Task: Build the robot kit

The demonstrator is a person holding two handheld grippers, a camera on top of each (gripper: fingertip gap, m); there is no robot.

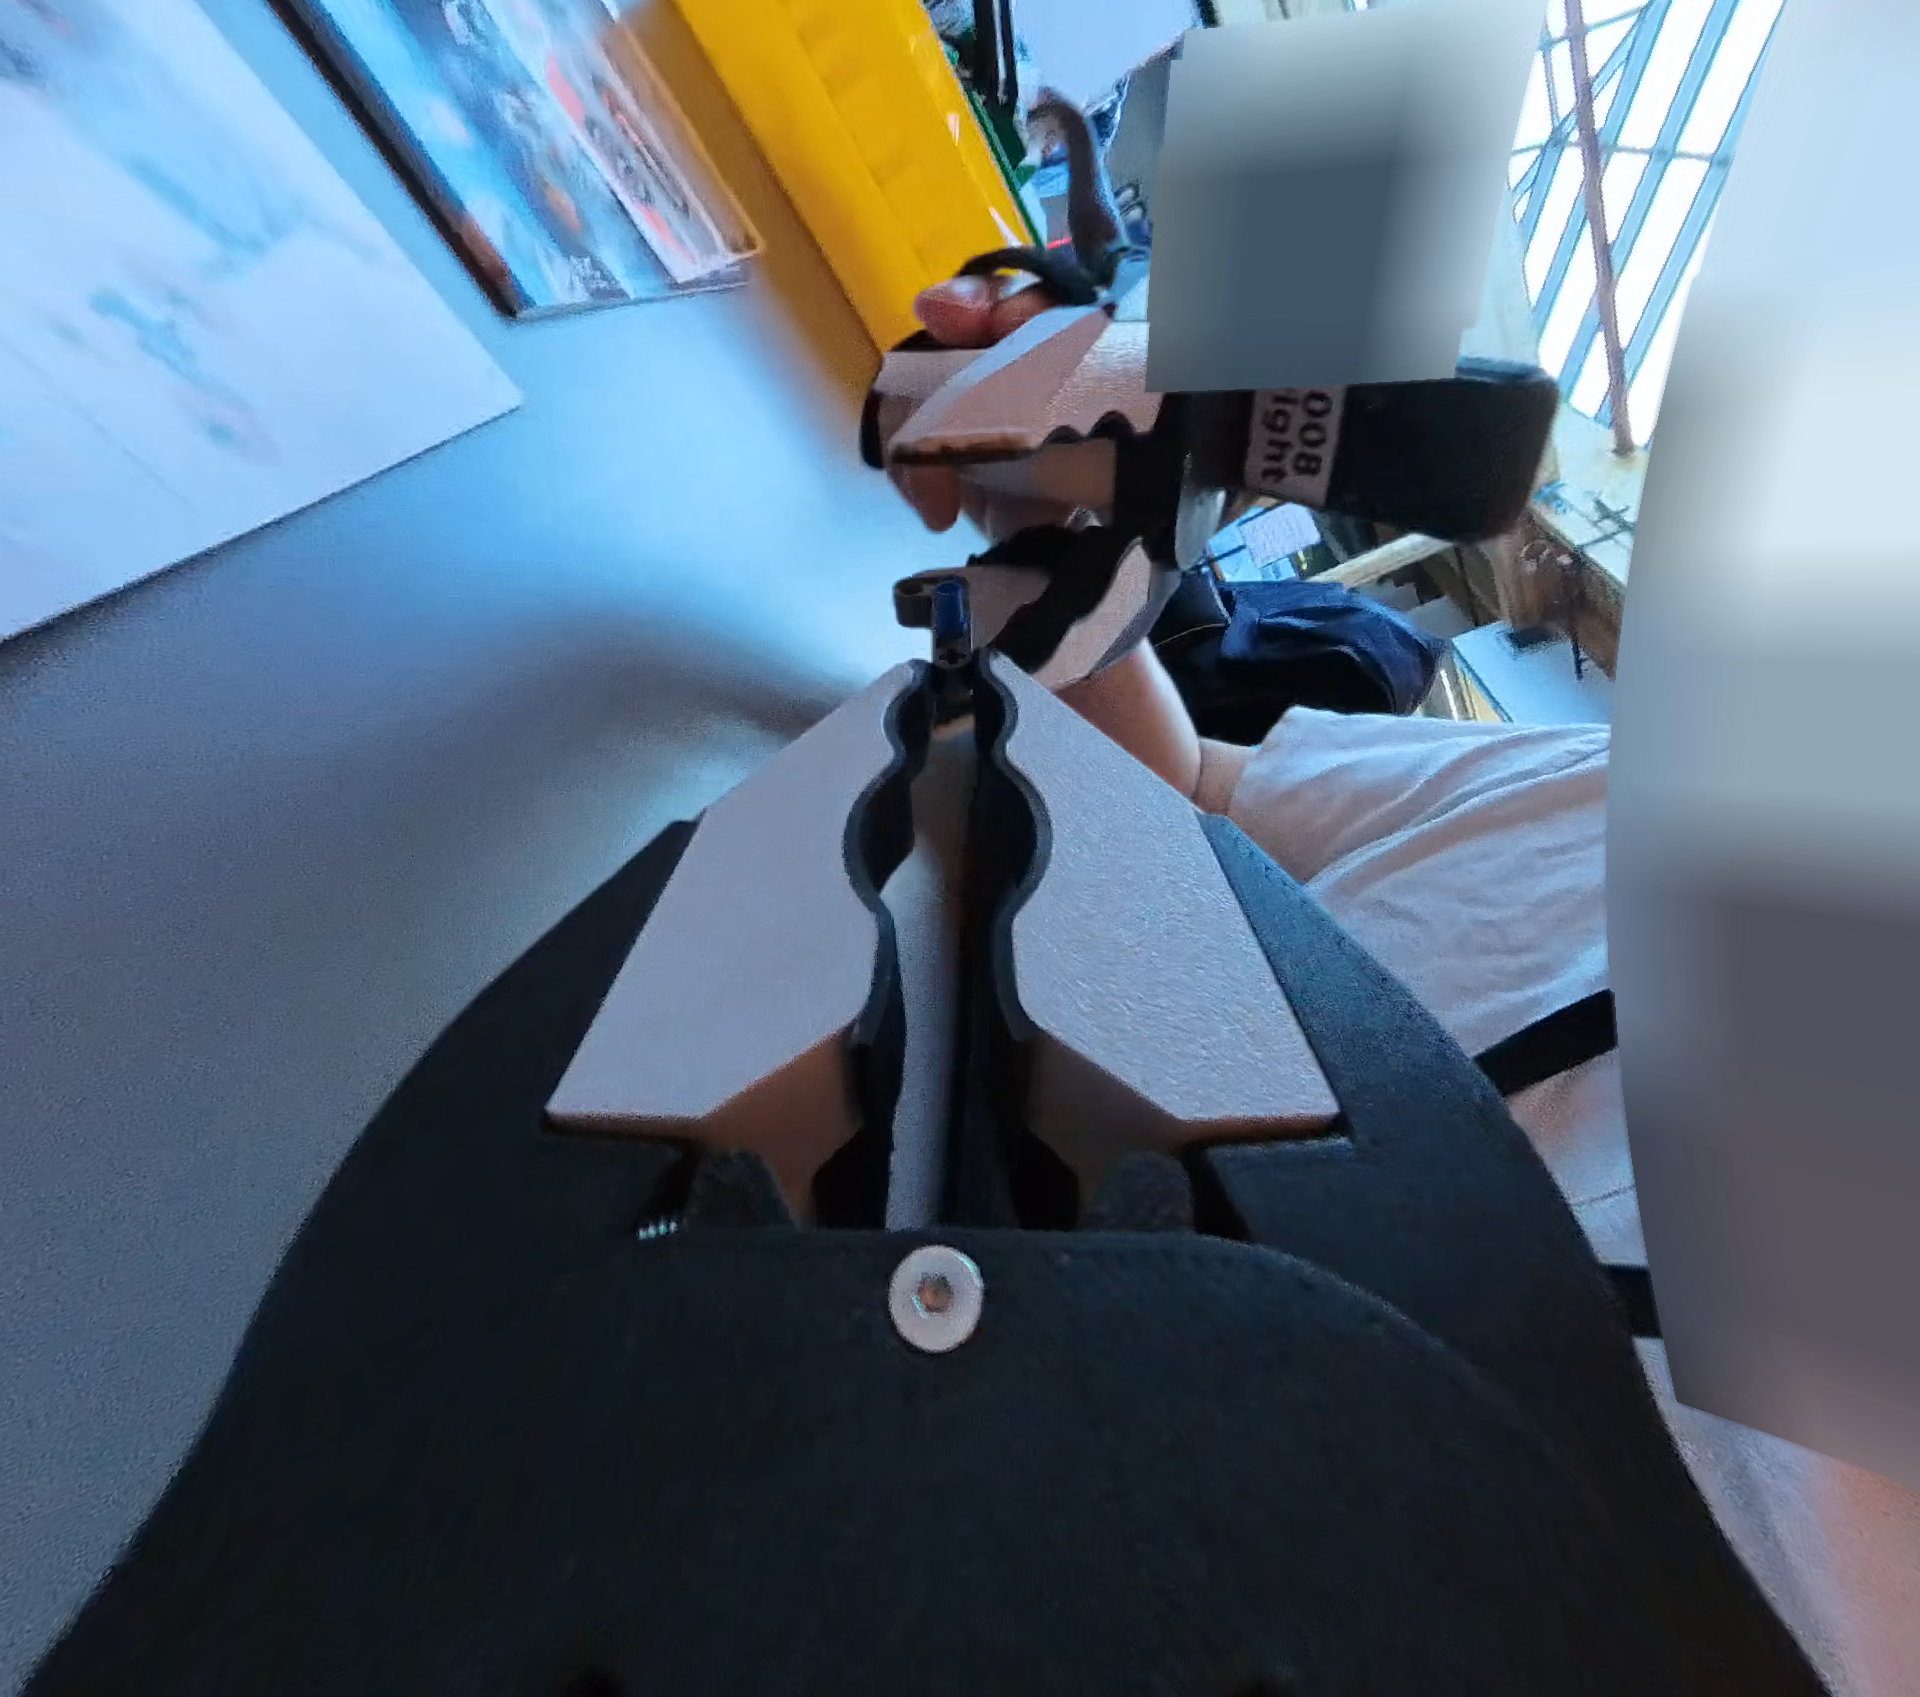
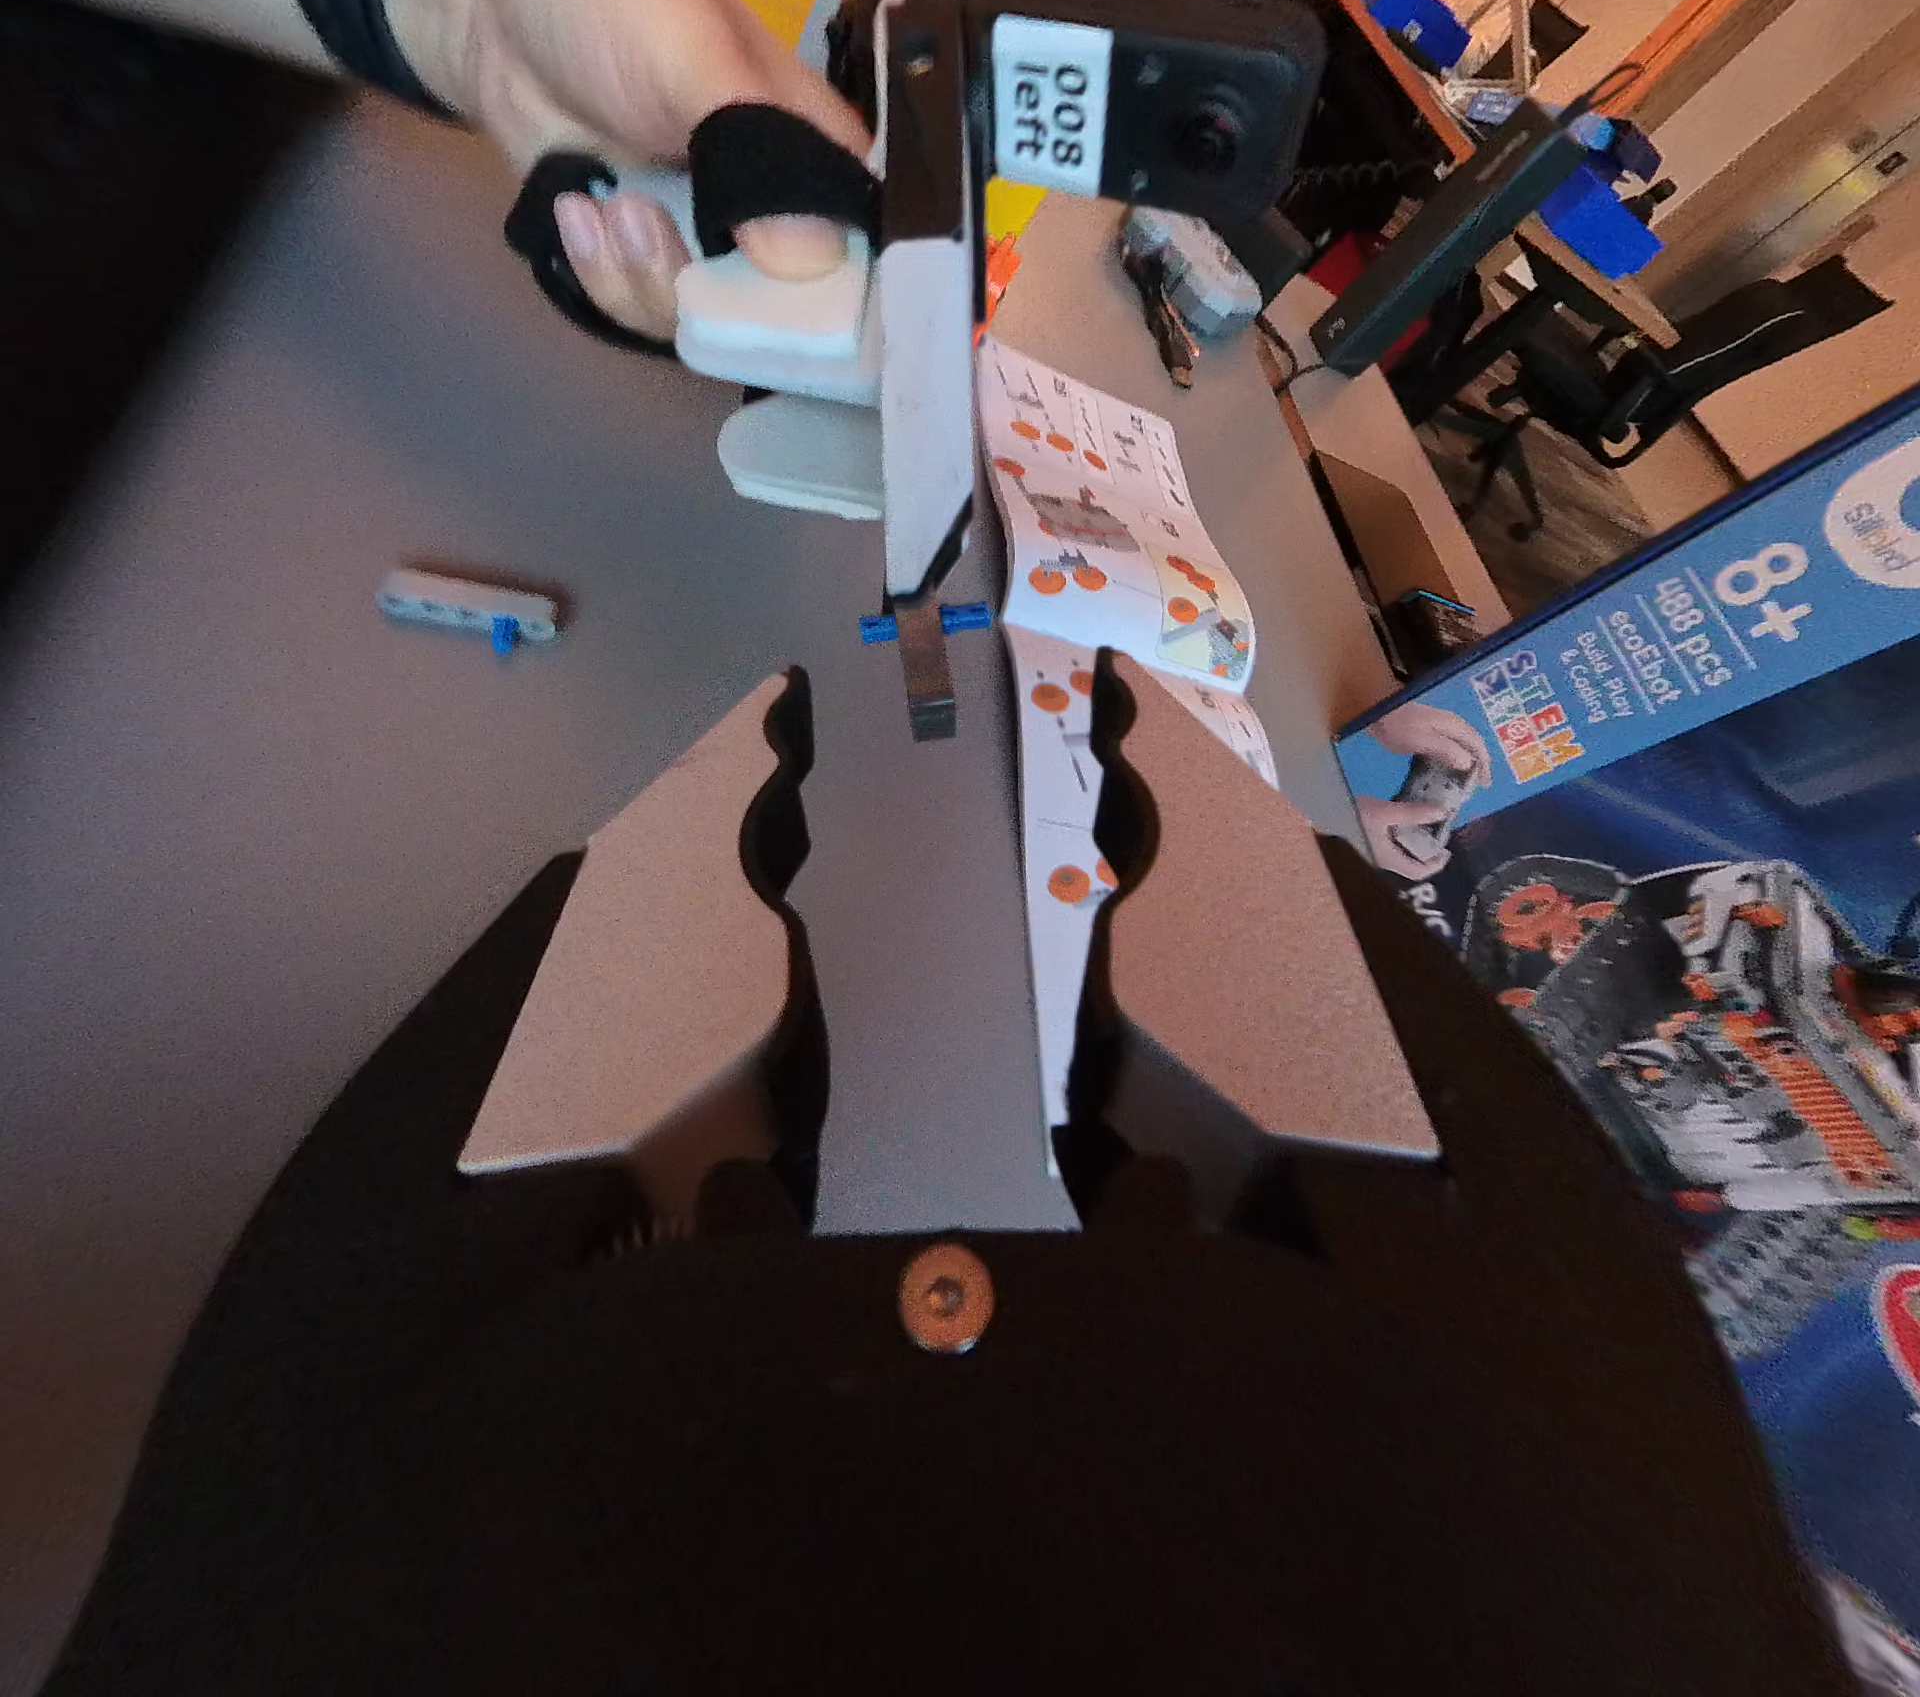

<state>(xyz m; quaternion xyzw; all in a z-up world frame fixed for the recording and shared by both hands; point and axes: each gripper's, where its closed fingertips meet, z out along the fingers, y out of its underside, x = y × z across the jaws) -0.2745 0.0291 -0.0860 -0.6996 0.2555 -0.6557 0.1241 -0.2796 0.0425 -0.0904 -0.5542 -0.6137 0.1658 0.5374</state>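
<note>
Two hand-held grippers facing each other above a grey table, the left one holding a small building-toy piece.

In the left wrist view the left gripper has its jaws nearly together, pinching a dark grey beam with a blue pin at its tips; the right gripper hangs just beyond, held in a hand. In the right wrist view the right gripper stands with its jaws spread apart and nothing between them, pointing at the beam, which hangs from the left gripper with blue pins sticking out on both sides. A light grey beam lies apart on the table to the left; an open instruction booklet and a blue toy box lie to the right.
</note>
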